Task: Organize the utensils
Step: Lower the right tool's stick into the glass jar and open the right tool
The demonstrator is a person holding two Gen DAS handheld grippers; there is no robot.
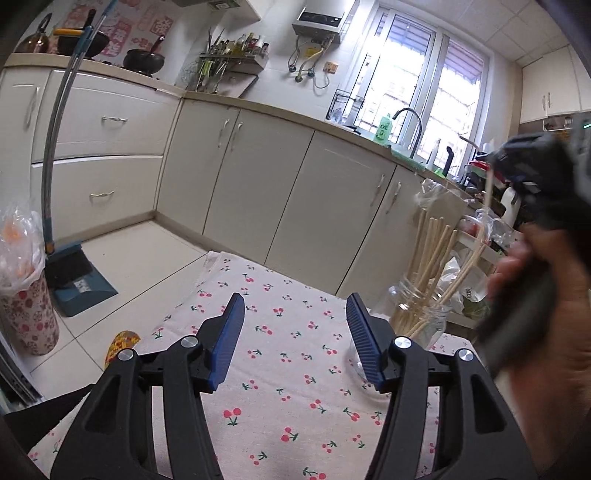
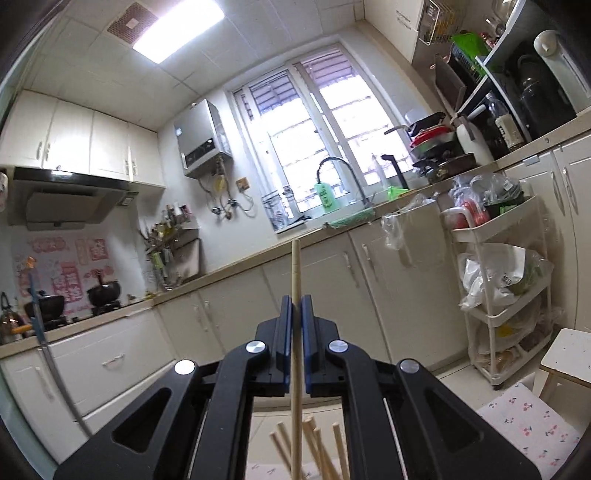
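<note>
At three o'clock above the clear glass jar [image 1: 417, 314] of pale wooden chopsticks [image 1: 432, 251], right gripper [image 2: 295, 306] fingers pinching one slender wooden chopstick [image 2: 295, 273], needing lowering in; left gripper [image 1: 295, 332] fingers spread, idle over the cherry-print surface [image 1: 288, 387].

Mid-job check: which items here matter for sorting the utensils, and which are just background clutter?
Job items:
right gripper, holding one wooden chopstick
clear glass jar of wooden chopsticks
left gripper, open

Lying about:
blue dustpan
green soap bottle
white storage trolley

Bright daylight glare from the window [image 1: 424, 77], ceiling panel [image 2: 177, 29] blown out, fisheye-bent edges, motion-blurred right hand [image 1: 535, 295].
</note>
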